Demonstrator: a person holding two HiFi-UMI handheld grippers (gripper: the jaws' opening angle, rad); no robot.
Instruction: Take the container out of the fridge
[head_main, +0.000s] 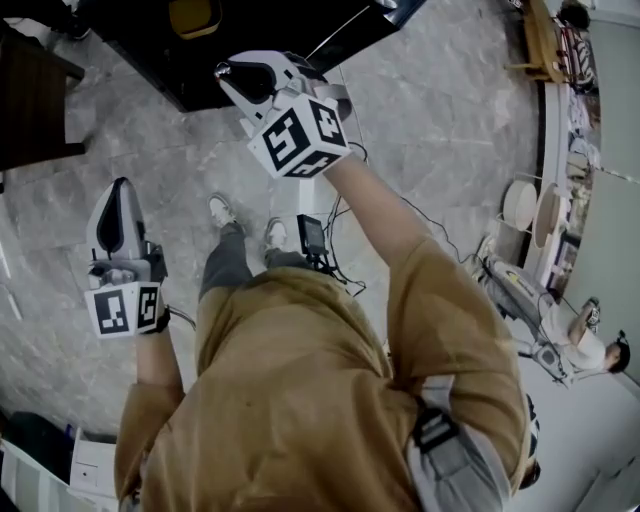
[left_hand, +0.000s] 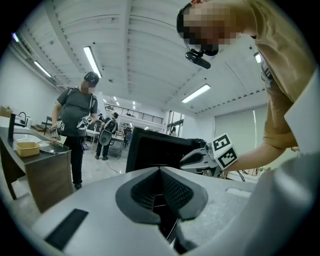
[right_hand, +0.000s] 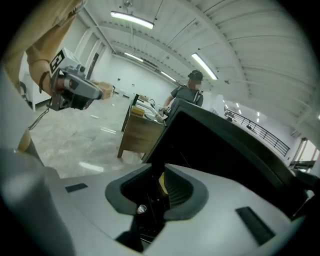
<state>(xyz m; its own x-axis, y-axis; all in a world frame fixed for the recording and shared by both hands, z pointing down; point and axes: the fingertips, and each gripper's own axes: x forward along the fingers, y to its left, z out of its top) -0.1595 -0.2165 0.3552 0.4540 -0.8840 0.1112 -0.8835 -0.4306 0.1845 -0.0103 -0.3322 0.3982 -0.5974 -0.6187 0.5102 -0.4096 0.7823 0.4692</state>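
Container: a small yellow container (head_main: 195, 15) sits inside the black fridge (head_main: 300, 30), beyond your right gripper. You cannot see what is in it.
Right gripper: your right gripper (head_main: 222, 70) is at the front edge of the fridge. Its jaws stand a little apart and clamp nothing, and a bit of yellow shows through the gap.
Right arm: stretched forward, pointing into the fridge.
Left gripper: your left gripper (head_main: 120, 185) has its jaws together and is empty.
Left arm: bent low at your side, over the floor (head_main: 450, 120), well apart from the fridge.
Markings: black-and-white square markers on each marker cube (head_main: 298, 138).
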